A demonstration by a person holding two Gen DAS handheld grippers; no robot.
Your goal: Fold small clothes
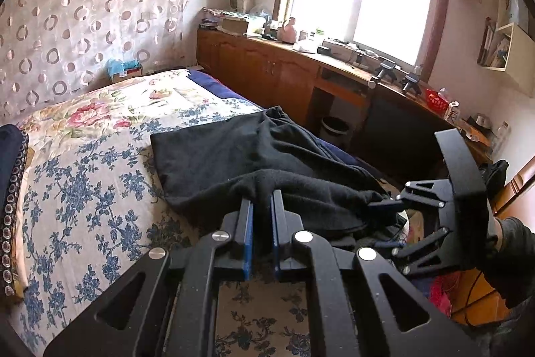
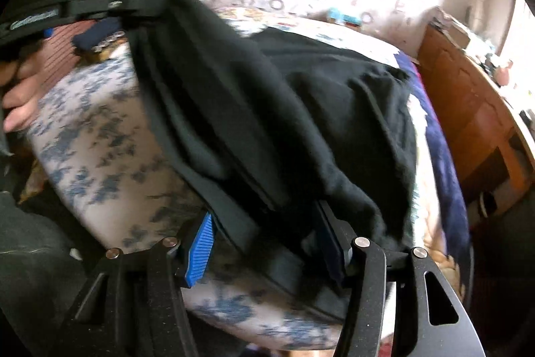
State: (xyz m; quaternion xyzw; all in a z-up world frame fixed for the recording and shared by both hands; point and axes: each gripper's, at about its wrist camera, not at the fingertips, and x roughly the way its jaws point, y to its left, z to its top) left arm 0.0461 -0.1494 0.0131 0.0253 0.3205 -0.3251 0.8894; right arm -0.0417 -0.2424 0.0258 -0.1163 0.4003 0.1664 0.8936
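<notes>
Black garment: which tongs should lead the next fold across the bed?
Probably left. The left tongs are pinched shut on the black garment at its near edge. The right tongs look wider apart around bunched cloth, so their grip seems less certain.

— what's holding everything up?

— a bed (image 1: 83, 189), spread with a pale sheet printed in blue flowers; further back the print turns to pink roses.

— and lying on it?

— a black garment (image 1: 240, 163), bunched along its near edge, spread flat toward the back. it reaches the bed's right side, where a dark blue cover (image 1: 214, 86) shows underneath.

— anything else?

— at the left edge, a dark folded cloth with a beaded trim (image 1: 10, 189). a teal bundle (image 1: 122, 66) sits at the far end by the wall.
</notes>
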